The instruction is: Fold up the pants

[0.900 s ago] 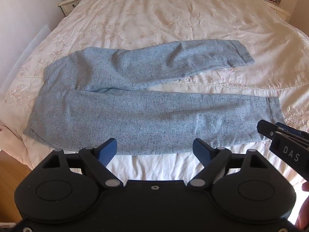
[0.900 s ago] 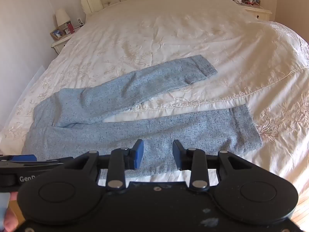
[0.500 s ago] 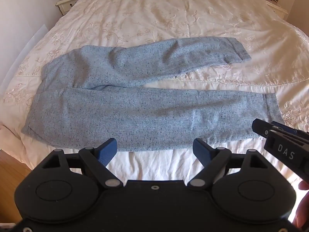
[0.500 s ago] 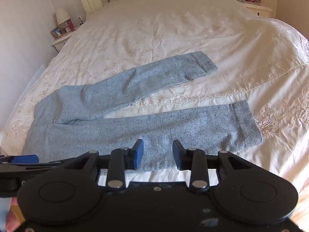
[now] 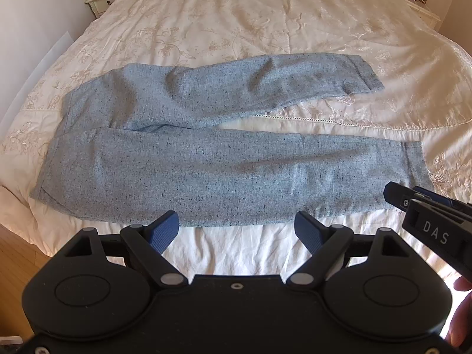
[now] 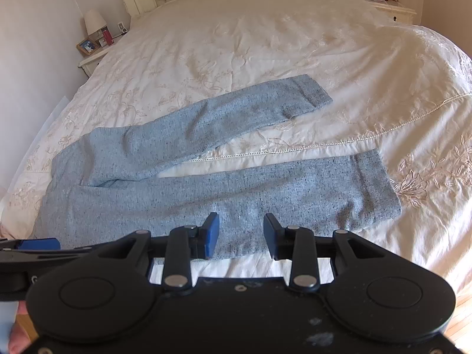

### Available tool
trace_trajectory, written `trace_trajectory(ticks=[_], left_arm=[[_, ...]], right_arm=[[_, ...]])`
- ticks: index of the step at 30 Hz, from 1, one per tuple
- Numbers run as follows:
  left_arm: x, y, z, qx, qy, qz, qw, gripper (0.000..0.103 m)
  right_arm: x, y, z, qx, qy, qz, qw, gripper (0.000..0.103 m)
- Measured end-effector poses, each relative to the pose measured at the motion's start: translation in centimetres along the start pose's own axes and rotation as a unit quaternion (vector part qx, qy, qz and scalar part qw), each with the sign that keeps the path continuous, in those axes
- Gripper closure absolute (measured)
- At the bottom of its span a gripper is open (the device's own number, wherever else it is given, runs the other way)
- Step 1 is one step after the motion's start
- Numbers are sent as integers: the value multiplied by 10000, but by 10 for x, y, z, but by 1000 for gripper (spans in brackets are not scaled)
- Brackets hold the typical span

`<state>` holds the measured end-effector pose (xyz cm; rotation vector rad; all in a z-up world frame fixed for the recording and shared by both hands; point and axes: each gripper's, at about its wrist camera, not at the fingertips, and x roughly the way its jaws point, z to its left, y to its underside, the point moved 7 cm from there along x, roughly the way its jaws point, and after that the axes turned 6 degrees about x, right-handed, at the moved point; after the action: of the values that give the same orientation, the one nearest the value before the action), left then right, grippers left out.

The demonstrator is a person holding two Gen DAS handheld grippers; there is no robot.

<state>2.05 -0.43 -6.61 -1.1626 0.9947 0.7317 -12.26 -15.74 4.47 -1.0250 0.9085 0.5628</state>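
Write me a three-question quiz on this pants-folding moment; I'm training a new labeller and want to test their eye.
1. True or false: the pants are already folded in half on the bed.
2. Which claw stands wider open: A) left claw B) right claw?
3. Fill in: the two legs lie spread apart, and the ___ leg is the one closest to both claws.

Key
1. False: both legs lie spread apart, unfolded.
2. A: both are open and empty, the left wider.
3. near: its edge lies just ahead of the pads.
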Motion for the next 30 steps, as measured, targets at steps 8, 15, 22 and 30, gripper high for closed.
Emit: trace_trajectory(ticks=[8, 15, 22, 30], left_arm=[[2, 1, -2, -1, -20, 4, 10000, 17], [3, 1, -1, -2, -29, -1, 10000, 17], [3, 1, 3, -7, -17, 19, 10000, 17], [3, 3, 3, 6, -27, 36, 10000, 17]], right_arm=[[0, 0, 0, -4, 2, 11, 10000, 67], [1, 1, 1, -6, -12, 19, 10000, 67], [1, 1, 2, -34, -35, 27, 10000, 67], [2, 0, 2, -41, -42, 43, 10000, 67]])
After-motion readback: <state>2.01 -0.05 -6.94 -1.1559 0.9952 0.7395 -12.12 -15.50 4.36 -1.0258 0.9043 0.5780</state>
